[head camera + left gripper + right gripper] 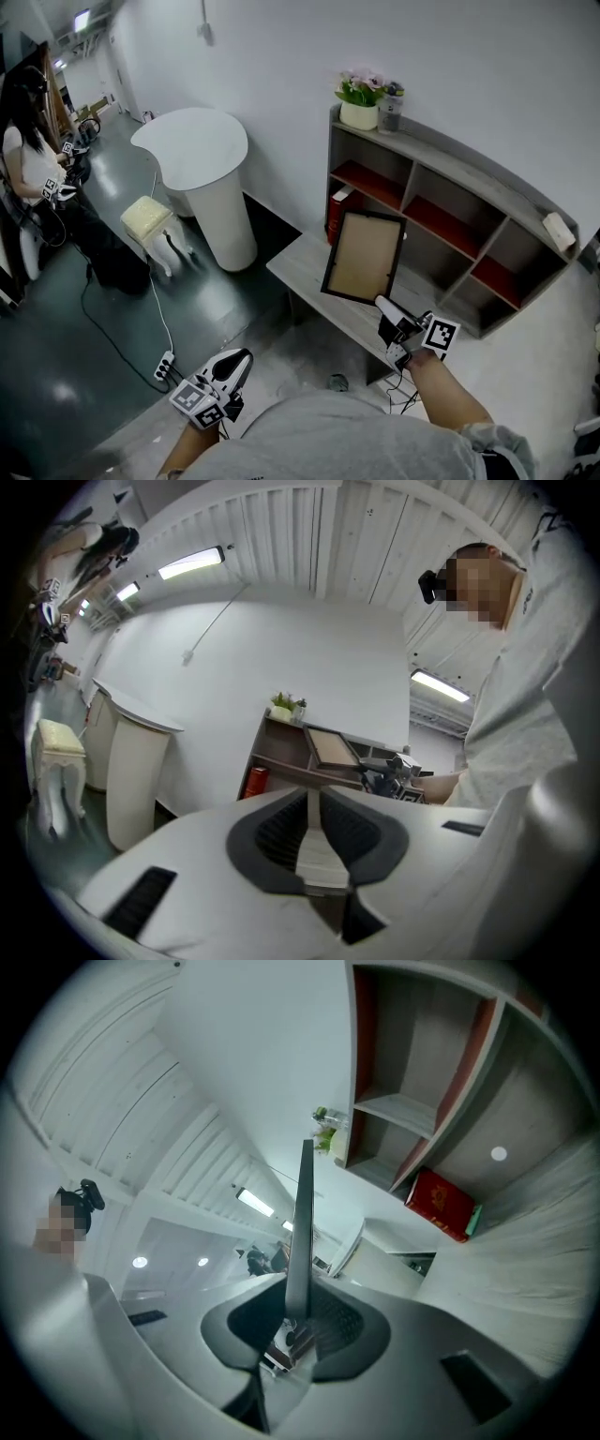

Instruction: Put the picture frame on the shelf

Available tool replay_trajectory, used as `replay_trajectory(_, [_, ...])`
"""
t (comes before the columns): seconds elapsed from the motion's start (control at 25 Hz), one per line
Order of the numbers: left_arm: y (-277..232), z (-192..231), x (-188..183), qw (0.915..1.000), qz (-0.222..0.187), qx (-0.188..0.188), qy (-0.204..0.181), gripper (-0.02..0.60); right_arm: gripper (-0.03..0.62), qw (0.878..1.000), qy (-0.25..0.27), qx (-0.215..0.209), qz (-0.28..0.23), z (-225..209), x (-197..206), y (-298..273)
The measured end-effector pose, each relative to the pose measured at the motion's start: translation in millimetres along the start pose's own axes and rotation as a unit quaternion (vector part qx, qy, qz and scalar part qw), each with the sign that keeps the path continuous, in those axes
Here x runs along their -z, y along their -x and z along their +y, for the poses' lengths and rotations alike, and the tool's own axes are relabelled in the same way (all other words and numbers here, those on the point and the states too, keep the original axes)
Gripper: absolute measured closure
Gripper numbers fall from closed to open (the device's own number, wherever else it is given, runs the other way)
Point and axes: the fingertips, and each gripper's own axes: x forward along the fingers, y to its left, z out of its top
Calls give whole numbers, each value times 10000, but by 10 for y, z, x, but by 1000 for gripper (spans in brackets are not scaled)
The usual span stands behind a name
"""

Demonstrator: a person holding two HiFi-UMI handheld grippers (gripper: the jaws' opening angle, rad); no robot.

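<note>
Gripping picture frame (364, 255) in right gripper (382, 306) jaws, left gripper (244, 358) jaws pressed together, empty. Next: reach shelf (469, 169) and stand it upright.

One picture frame (364, 255) shows near the centre of the head view. There are two grippers: the left gripper (239, 362) at 7 o'clock and the right gripper (384, 306) at 4 o'clock, with one marker cube (199, 401) on each, two cubes in all. One shelf (469, 173) stands at 2 o'clock and holds one red book (336, 214). On its top are one flower pot (359, 114), one jar (391, 108) and one small white object (559, 231). One low table (300, 262) sits at the centre. There is one white pedestal table (192, 141) at 10 o'clock, one cream stool (148, 217) at 9 o'clock, one power strip (165, 366) near 8 o'clock, and one other person (28, 159) at the 9 o'clock edge.
</note>
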Motion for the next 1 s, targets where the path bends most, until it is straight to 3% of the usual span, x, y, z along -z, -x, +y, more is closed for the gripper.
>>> replay_trajectory(0.48, [-1519, 696, -308, 9985, -158, -500, -136, 537, 522, 9978, -608, -237, 152, -1388, -1039, -905])
replay_trajectory(0.76, [-2380, 896, -346, 9991, 165, -377, -142, 537, 522, 9930, -1147, -188, 188, -1875, -1270, -1236])
replay_trajectory(1.0, [-2958, 1038, -283, 9985, 546, -25, -93, 537, 522, 9887, -1497, 14, -73, -2210, -1478, -1283])
